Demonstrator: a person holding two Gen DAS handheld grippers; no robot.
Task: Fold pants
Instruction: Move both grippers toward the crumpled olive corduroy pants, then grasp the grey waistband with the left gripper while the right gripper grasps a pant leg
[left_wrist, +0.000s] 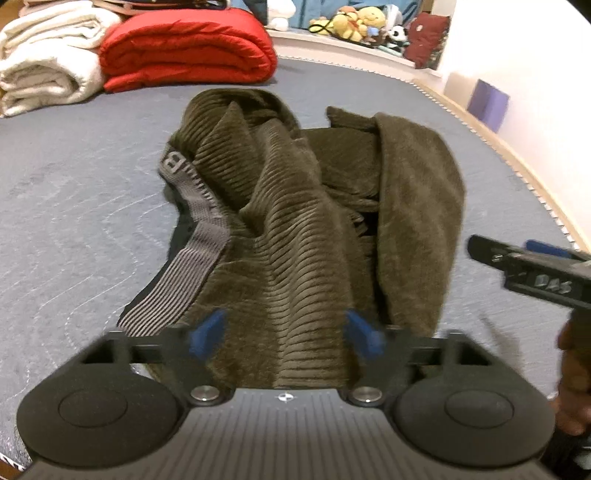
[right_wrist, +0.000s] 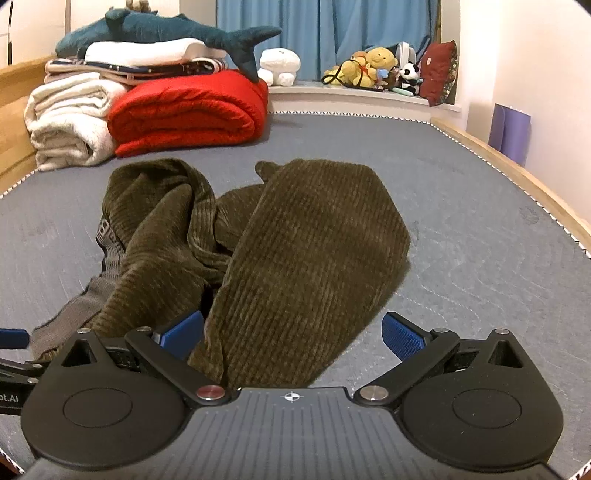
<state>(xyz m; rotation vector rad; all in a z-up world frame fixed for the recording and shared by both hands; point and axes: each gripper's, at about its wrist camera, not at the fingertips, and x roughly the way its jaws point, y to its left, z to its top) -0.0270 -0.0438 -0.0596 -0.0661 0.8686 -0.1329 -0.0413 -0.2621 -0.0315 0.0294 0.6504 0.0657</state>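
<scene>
Two fisheye wrist views over one grey quilted mattress, which fills the ground ahead of both pairs of fingers. Beyond the fingertips, at the far left of the mattress, lie a folded red blanket and, touching its left side, a stack of folded cream blankets; a plush shark rests on top of that pile. Olive corduroy pants lie crumpled on the mattress directly ahead of both grippers, one leg folded over toward the right, the grey elastic waistband trailing along the left edge of the heap. Left gripper: its blue pads, blurred, stand partly apart with a ridge of the pants' cloth running between them; whether the pads press on the cloth cannot be told. Right gripper: its blue fingers are spread wide, the near end of the folded leg lying between them, close by the left pad and well clear of the right pad. In the left wrist view the right gripper shows at the right edge, beside the pants. Small plush toys sit on a ledge far beyond the fingertips.
</scene>
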